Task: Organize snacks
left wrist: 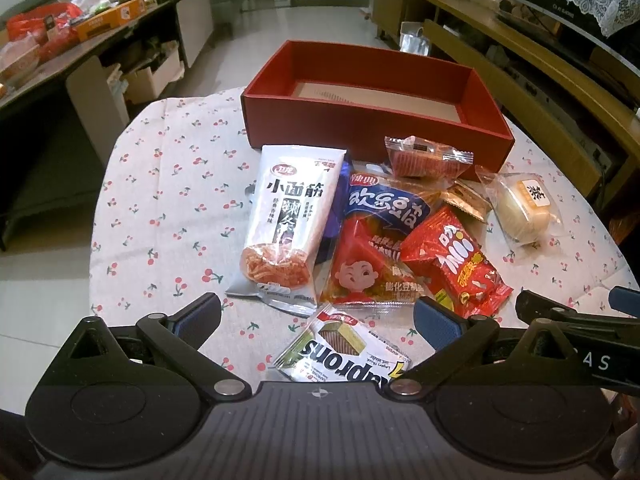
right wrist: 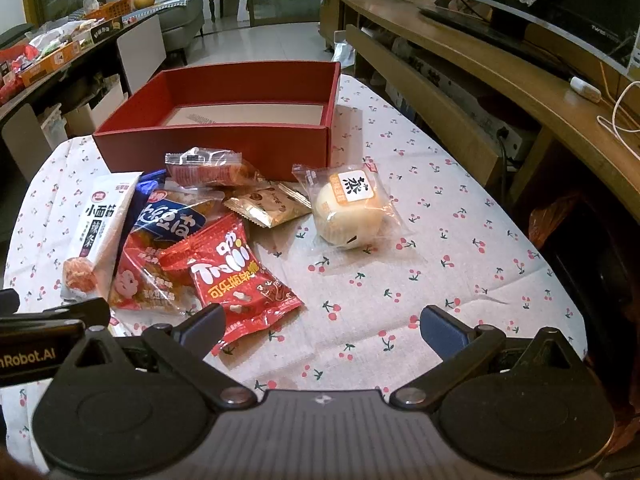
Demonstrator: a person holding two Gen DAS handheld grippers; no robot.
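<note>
An empty red box (left wrist: 360, 120) (right wrist: 224, 144) stands at the far side of the cherry-print table. In front of it lies a pile of snacks: a white spicy-strip bag (left wrist: 286, 220) (right wrist: 100, 220), a blue and orange bag (left wrist: 376, 240) (right wrist: 160, 240), a red candy bag (left wrist: 456, 260) (right wrist: 240, 276), a wrapped red cake (left wrist: 424, 156) (right wrist: 208, 168), a gold sachet (right wrist: 268, 206), a wrapped pale bun (left wrist: 524, 208) (right wrist: 352, 208) and a wafer pack (left wrist: 344, 344). My left gripper (left wrist: 316, 320) is open over the wafer pack. My right gripper (right wrist: 320, 328) is open and empty over bare cloth.
A cluttered dark side table (left wrist: 80, 40) stands to the left. A wooden TV bench (right wrist: 480, 80) runs along the right. The round table's edge (right wrist: 560, 264) drops off at the right. The right gripper shows at the right edge of the left wrist view (left wrist: 580, 320).
</note>
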